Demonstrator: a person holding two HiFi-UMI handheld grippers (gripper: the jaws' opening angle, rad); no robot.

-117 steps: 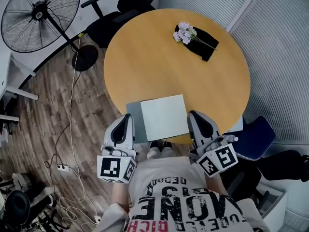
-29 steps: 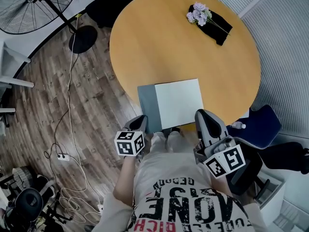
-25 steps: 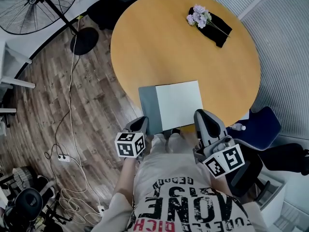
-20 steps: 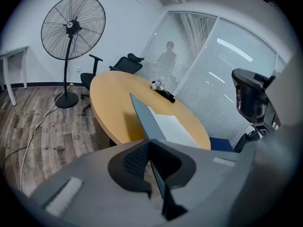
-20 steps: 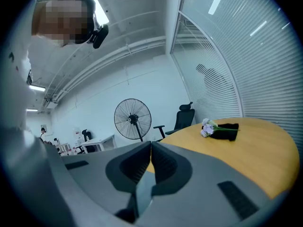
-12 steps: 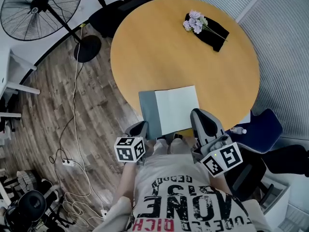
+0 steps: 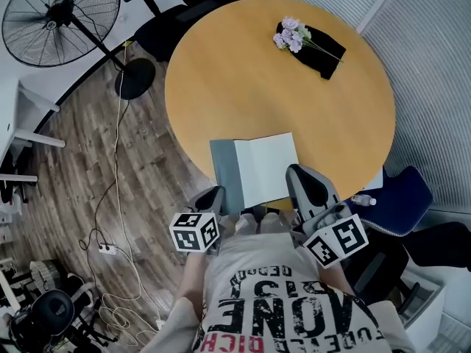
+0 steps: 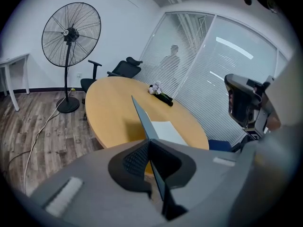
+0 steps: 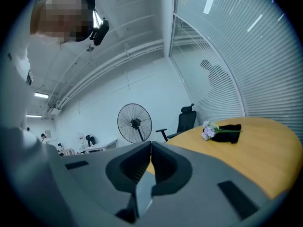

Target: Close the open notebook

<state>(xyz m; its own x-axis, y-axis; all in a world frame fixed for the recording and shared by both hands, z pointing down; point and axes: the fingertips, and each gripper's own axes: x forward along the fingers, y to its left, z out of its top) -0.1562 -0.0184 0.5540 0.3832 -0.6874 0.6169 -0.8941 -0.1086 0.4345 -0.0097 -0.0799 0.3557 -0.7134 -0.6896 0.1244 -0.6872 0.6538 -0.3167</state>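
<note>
At the near edge of the counter [image 7: 243, 72], straight in front of you, the notebook [image 7: 266, 169] lies open. Its white page is flat on the wood and its near end reaches the rim.

Your left gripper [image 7: 213, 195] is at the notebook's near left corner, and its fingers [image 8: 135, 157] are pressed together on the grey cover [image 7: 223, 171]. In the left gripper view the cover passes between them as a thin dark sheet. It is raised off the counter, standing steeply up from the spine and leaning out over the left side.

Your right gripper [image 7: 296, 172] is at the notebook's near right corner, just beside the white page. Its fingers are closed tip against tip. You cannot tell from either view whether it touches the page. It points roughly level across the counter.

Toward the far right edge of the counter, well apart from the notebook, a bunch of pale flowers [image 7: 288, 35] lies on a black cloth [image 7: 318, 56].

On the wooden floor beyond the far left edge stand a fan [image 7: 59, 17] and a black chair [image 7: 180, 17]. A blue chair [image 7: 401, 201] is tucked by the counter's near right edge.
</note>
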